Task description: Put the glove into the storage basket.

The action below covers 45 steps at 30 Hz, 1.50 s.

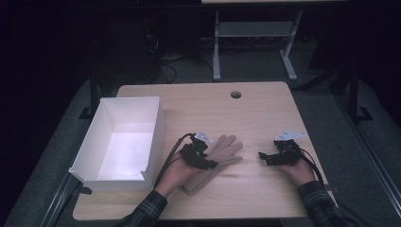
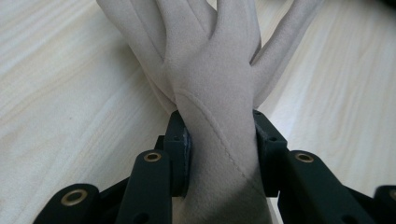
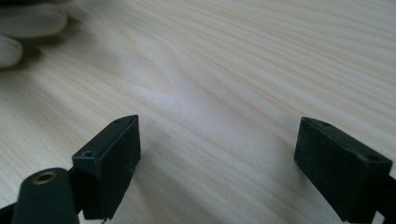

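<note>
Count: 1 beige glove point(image 1: 222, 153), 1 white box point(image 1: 124, 137), 1 worktop point(image 1: 265, 113), 2 hand-held grippers – left hand-held gripper point(image 1: 206, 163) & right hand-held gripper point(image 1: 263, 157).

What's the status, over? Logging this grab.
Left gripper shut on glove at its wrist. Right gripper open, nothing between fingers. Box left of glove; nothing in the way.

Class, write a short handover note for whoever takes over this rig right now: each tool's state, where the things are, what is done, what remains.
Left tool: shut on the beige glove across its palm; the glove lies flat on the wooden table.
Right tool: open, nothing between its jaws, resting to the glove's right.
White box: at the table's left edge, nothing in it.
Done: glove gripped.
Left: probably lifting it into the box.
</note>
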Motion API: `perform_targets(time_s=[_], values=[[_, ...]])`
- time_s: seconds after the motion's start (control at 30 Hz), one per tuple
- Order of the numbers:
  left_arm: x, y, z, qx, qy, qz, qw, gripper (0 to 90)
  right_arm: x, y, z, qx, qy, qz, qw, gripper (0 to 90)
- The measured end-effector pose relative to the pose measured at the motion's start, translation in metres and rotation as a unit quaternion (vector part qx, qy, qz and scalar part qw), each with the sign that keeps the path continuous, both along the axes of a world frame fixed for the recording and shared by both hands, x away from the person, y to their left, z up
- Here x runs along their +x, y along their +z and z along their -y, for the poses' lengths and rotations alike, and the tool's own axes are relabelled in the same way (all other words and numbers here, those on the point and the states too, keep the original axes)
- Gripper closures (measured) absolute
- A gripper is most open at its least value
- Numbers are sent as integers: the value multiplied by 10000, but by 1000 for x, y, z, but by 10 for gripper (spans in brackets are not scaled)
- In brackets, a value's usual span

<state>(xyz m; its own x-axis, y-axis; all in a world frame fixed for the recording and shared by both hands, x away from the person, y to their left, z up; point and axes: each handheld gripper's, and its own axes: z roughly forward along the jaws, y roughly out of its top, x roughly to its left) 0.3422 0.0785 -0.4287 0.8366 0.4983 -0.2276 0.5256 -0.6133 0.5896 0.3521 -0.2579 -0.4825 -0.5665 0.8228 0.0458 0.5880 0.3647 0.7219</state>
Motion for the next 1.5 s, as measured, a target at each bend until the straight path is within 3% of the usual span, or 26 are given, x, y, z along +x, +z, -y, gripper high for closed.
perform_targets(time_s=[0.37,0.73,0.87,0.97,1.3,1.5], values=[[6,41,-7,-149,228,68,9996,644,0,0,0,-8,32,7,10000,141],[13,87,-19,-143,266,261,9992,645,1,0,-1,-16,57,24,10000,141],[16,101,-25,-258,280,275,9989,645,1,0,-1,-15,55,23,10000,141],[19,113,-32,-200,258,352,9988,645,1,0,-1,-14,53,22,10000,141],[27,135,-61,-267,512,479,9972,645,1,0,-1,-4,47,29,10000,141],[28,143,-79,-363,760,554,9949,646,1,0,-1,-19,57,23,10000,141]])
